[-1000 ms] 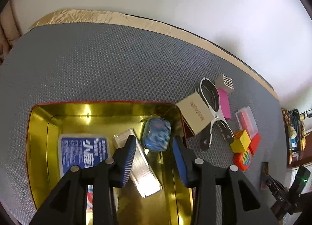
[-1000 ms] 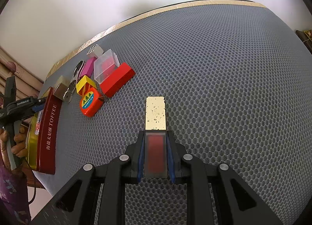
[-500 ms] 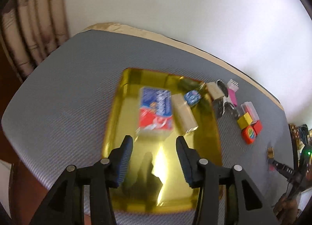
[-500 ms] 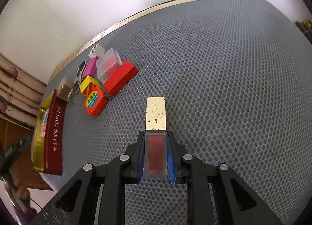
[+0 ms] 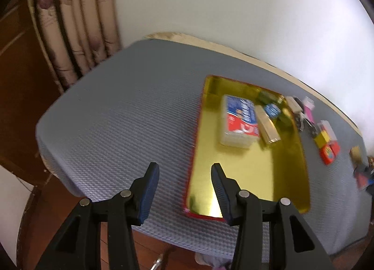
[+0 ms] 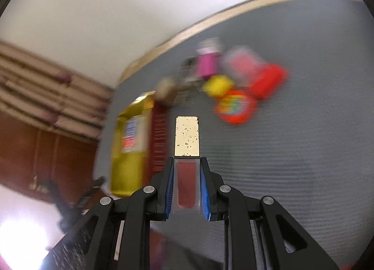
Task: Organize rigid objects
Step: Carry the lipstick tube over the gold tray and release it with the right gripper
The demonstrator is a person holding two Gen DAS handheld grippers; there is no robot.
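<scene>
right gripper: pinching lip gloss above the mat, mid-carry. left gripper: spread, empty. next: carry gloss over the tin, then release inside.

No legible text, only blurred print on the packet

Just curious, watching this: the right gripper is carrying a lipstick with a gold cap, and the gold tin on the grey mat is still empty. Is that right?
Not quite. The tin is not empty: the left wrist view shows a blue and red box, a gold bar and a small blue thing in it. The right gripper does hold the gold-capped lipstick.
</scene>
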